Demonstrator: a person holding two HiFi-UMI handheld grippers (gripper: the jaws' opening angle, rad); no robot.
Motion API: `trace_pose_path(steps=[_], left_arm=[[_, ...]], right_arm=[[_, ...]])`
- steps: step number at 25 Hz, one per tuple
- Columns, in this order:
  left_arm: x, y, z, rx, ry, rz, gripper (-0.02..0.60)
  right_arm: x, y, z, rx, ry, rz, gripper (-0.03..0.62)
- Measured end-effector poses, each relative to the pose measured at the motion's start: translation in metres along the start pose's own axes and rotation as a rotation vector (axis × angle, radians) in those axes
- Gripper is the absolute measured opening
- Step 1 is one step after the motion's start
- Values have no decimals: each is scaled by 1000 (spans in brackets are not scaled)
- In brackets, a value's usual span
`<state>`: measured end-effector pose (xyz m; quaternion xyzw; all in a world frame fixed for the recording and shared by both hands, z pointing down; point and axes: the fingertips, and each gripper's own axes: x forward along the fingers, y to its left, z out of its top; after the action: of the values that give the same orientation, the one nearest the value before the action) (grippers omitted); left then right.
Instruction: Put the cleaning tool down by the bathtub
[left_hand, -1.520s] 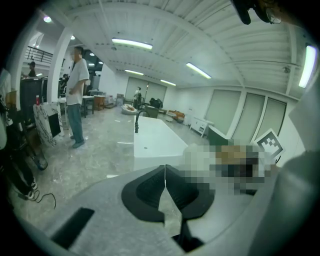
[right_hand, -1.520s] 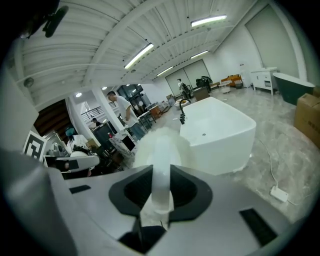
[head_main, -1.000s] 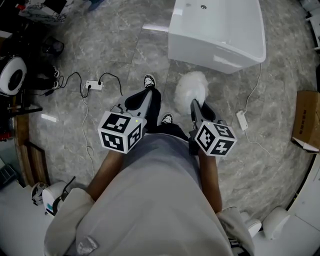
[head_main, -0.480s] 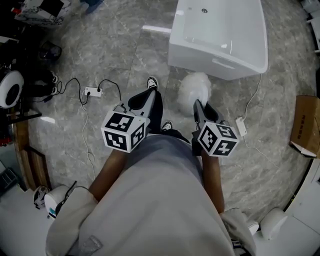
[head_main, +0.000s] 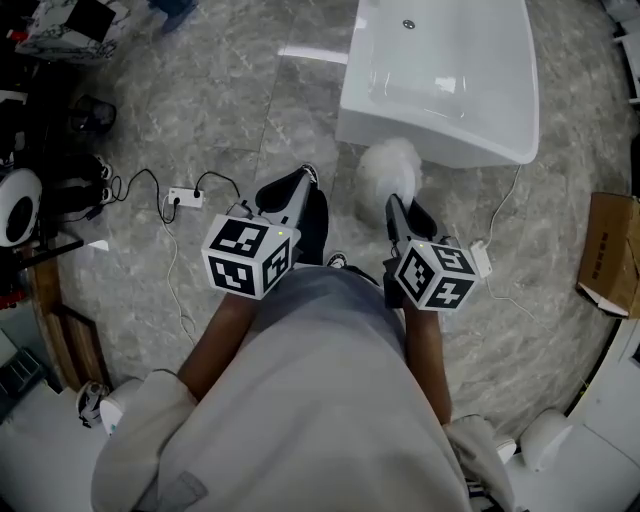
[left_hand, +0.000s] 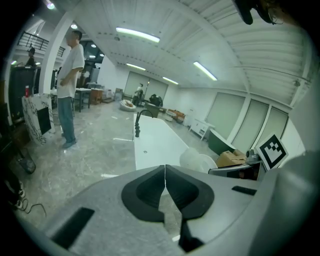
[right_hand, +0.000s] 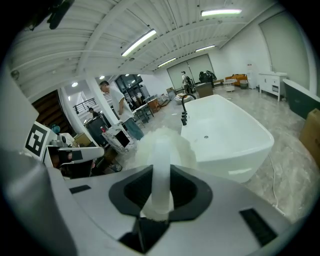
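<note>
The white bathtub (head_main: 440, 80) stands at the top right of the head view, on a grey marble floor. The cleaning tool is a fluffy white duster head (head_main: 390, 172) on a white handle (right_hand: 161, 165). My right gripper (head_main: 398, 212) is shut on that handle, and the head hangs just short of the tub's near wall. In the right gripper view the tub (right_hand: 225, 135) lies straight ahead, beyond the duster. My left gripper (head_main: 291, 196) is held beside it, to the left, shut with nothing between its jaws (left_hand: 164, 172). The left gripper view also shows the tub (left_hand: 155, 145) and the duster head (left_hand: 197, 161).
A power strip with a black cable (head_main: 186, 197) lies on the floor at left. A white cable and plug (head_main: 483, 255) trail right of the tub. A cardboard box (head_main: 608, 255) sits at the right edge. Dark equipment (head_main: 50, 150) crowds the left. A person (left_hand: 70, 85) stands far off.
Both grippers have moved forward together toward the bathtub, with the duster in the right one. The tub's near wall is now closer to the duster head.
</note>
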<state>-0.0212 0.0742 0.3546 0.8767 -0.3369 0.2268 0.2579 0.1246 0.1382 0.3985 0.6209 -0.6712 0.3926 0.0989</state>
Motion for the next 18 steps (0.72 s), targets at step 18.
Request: trace_pose_path(steps=[18], left_arm=[[72,102,114,15,-36,-62,9]], right_arm=[[116,23,116,-48,-9,-67,78]])
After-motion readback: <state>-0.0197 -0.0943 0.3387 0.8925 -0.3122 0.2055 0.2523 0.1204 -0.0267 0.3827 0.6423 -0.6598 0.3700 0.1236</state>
